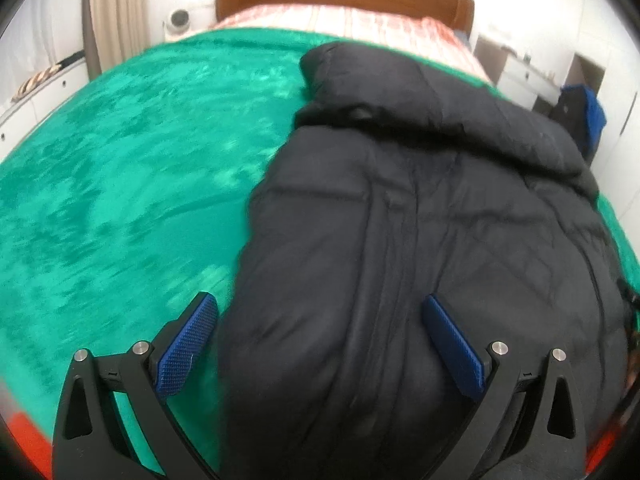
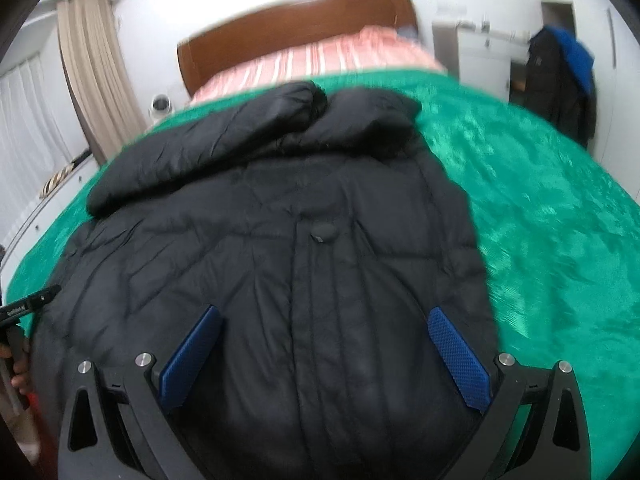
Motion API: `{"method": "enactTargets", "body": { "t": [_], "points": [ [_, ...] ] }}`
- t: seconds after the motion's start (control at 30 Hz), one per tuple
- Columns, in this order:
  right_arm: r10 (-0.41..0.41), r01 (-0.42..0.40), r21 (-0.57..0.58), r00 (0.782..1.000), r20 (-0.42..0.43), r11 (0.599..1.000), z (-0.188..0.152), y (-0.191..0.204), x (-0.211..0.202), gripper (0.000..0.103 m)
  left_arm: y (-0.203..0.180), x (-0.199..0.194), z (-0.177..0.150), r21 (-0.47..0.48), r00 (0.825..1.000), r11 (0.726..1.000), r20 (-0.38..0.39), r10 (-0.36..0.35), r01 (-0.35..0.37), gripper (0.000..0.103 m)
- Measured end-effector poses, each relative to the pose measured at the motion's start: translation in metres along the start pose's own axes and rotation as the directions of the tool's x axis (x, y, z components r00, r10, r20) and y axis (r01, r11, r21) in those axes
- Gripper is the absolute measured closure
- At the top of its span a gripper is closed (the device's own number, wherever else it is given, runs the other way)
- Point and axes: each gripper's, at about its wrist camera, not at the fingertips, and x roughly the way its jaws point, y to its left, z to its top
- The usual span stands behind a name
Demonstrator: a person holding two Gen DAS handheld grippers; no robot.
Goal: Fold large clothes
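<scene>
A black puffer jacket [image 2: 280,248] lies flat on the green blanket [image 1: 120,168] covering the bed. The left gripper [image 1: 320,344] and right gripper [image 2: 324,352] hover above its near hem, jaws spread wide, holding nothing.

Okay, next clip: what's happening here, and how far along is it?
A person holds a two-finger gripper in each hand over a black padded jacket lying on a green blanket on a bed. The left gripper and the right gripper are both open above the jacket's near end, and neither holds any fabric. The sleeves appear already turned in, with the hood toward the headboard. The next fold has not yet begun.
</scene>
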Motion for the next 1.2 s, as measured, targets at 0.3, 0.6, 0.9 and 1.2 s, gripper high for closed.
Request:
{"method": "enactTargets", "body": {
  "t": [0.3, 0.6, 0.9, 1.2],
  "points": [
    [0.072, -0.036, 0.154, 0.970, -0.232, 0.987, -0.029, -0.076, -0.069, 0.001, 0.040, -0.025, -0.038, -0.092, 0.970, 0.988, -0.199, -0.143, 0.126, 0.001],
    [0.142, -0.089, 0.142, 0.894, -0.425, 0.986, -0.080, -0.046, -0.044, 0.074, -0.007, -0.031, -0.061, 0.144, 0.947, 0.976, -0.301, -0.114, 0.163, 0.051],
    [0.220, -0.188, 0.127, 0.918, -0.330, 0.974, -0.038, -0.039, -0.105, 0.086, 0.028, -0.084, -0.045, -0.003, 0.932, 0.970, -0.278, -0.235, 0.244, 0.090],
    [0.347, -0.216, 0.329, 0.838, -0.420, 0.919, -0.090, -0.057, -0.129, 0.087, 0.058, -0.120, -0.091, -0.063, 0.883, 0.966, -0.394, -0.255, 0.251, 0.091]
  ]
}}
